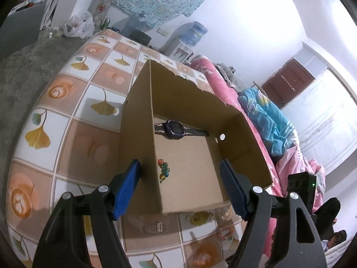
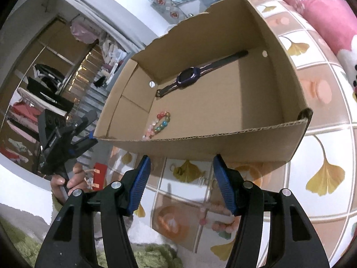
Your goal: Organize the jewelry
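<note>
Fingers on both grippers are spread with nothing between them: left gripper (image 1: 180, 185) hangs over the near corner of the cardboard box (image 1: 196, 102), its left finger outside the box wall and its right finger over the inside; right gripper (image 2: 181, 186) hovers over the desk (image 2: 323, 134) just short of the box's front wall. Already in the box: a dark watch (image 2: 189, 77) lying along the back wall and a coloured bead bracelet (image 2: 161, 121) near a side wall. Left to collect, by my read: a pale pink bead bracelet (image 2: 219, 222) on the desk just below the right fingers, a small metal clasp-like piece (image 1: 159, 226), and a ring-like thing (image 2: 173, 167) close to the box front. Risks: the left fingers straddle the wall, so dropping or closing there could catch the cardboard and shove or tip the light box; beads are round and glossy, so a pinch on one bead could slip or drag the strand off the desk edge, which is near. Hard to make out: the pink bracelet is motion-blurred and partly behind the right finger; the clasp piece is too small to identify; the front wall hides part of the bracelet inside the box.
</note>
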Tool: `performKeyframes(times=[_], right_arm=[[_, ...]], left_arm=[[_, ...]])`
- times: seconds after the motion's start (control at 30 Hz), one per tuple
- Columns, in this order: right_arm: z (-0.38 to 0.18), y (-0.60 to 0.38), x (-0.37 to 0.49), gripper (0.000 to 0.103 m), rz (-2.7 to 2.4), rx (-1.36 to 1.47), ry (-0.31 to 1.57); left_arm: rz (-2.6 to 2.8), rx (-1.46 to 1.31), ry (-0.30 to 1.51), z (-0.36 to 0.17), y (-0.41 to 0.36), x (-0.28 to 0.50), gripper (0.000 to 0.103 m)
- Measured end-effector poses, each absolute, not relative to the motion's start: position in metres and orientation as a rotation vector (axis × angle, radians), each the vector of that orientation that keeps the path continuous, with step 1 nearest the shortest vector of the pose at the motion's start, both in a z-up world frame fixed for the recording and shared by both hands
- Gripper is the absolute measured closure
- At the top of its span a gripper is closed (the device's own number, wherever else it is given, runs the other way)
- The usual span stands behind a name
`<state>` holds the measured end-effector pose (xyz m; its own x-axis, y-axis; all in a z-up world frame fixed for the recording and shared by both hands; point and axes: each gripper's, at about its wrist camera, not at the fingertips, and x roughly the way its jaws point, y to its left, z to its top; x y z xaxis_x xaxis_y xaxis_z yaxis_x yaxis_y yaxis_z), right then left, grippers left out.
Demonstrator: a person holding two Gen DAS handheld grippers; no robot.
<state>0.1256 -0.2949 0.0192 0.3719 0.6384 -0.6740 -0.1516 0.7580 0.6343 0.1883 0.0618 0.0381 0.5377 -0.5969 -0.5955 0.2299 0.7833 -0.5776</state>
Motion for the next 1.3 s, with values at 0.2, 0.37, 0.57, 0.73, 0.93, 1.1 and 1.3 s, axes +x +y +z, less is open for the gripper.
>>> performKeyframes(times=[0.2, 0.37, 0.57, 0.73, 0.93, 1.1, 1.3], right_arm=[[0.021, -0.304, 0.122, 0.046, 0.517, 0.53, 1.047], [0.023, -0.31, 0.12, 0.046, 0.498, 0.532, 1.027], [0.024, -0.307, 0.114, 0.046, 0.49, 0.533, 1.013], [0.028, -0.309, 0.101, 0.043, 0.464, 0.51, 1.009], [0.026, -0.319, 0.071, 0.029, 0.302, 0.339, 1.07], [0.019, -0.318, 0.052, 0.022, 0.195, 0.21, 1.121], [0.013, -0.298, 0.045, 0.011, 0.154, 0.062, 1.13]], left_arm=[[-0.51, -0.453, 0.856, 0.037, 0.058, 0.191, 0.032], [-0.519, -0.441, 0.836, 0.038, 0.055, 0.196, 0.032], [-0.531, -0.444, 0.821, 0.035, 0.056, 0.204, 0.032], [-0.489, -0.432, 0.804, 0.038, 0.062, 0.198, 0.031], [-0.389, -0.347, 0.818, 0.035, 0.081, 0.166, 0.023], [-0.33, -0.256, 0.901, 0.02, 0.082, 0.131, 0.015], [-0.264, -0.083, 0.969, -0.009, 0.062, 0.108, 0.013]])
